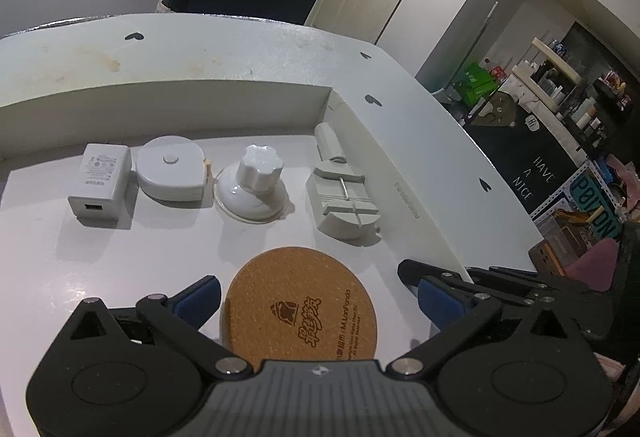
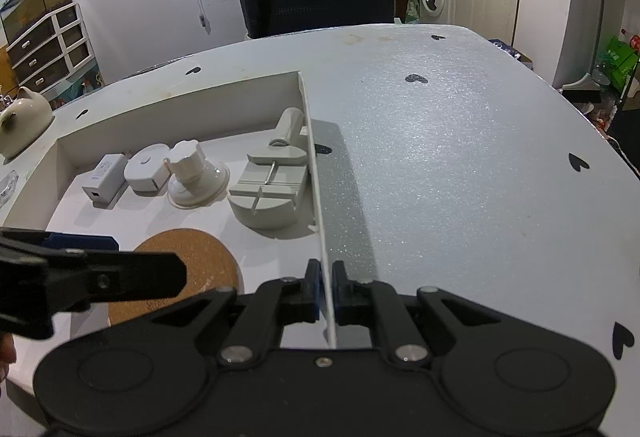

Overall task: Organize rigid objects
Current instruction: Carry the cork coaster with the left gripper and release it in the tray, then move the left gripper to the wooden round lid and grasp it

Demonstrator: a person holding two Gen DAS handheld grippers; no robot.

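A shallow white box (image 1: 160, 105) lies on the table. At its back stand a white USB charger (image 1: 100, 185), a round white tape measure (image 1: 170, 173), a white suction-cup knob (image 1: 254, 185) and a grey watch-link tool (image 1: 340, 193) in a row. A round cork coaster (image 1: 300, 309) lies flat on the box floor near the front. My left gripper (image 1: 316, 301) hangs over it, open wide, its blue pads either side of the coaster with a gap on the right. My right gripper (image 2: 325, 269) is shut on the box's thin right wall (image 2: 316, 173). The coaster (image 2: 192, 261) and left gripper's finger (image 2: 100, 277) also show there.
The white table (image 2: 460, 157) with black heart marks stretches right of the box. A dark chair (image 2: 320, 1) stands at its far side. A cream ceramic pot (image 2: 24, 117) sits at the far left. A brown case and a pink item (image 1: 560, 257) lie past the table's right edge.
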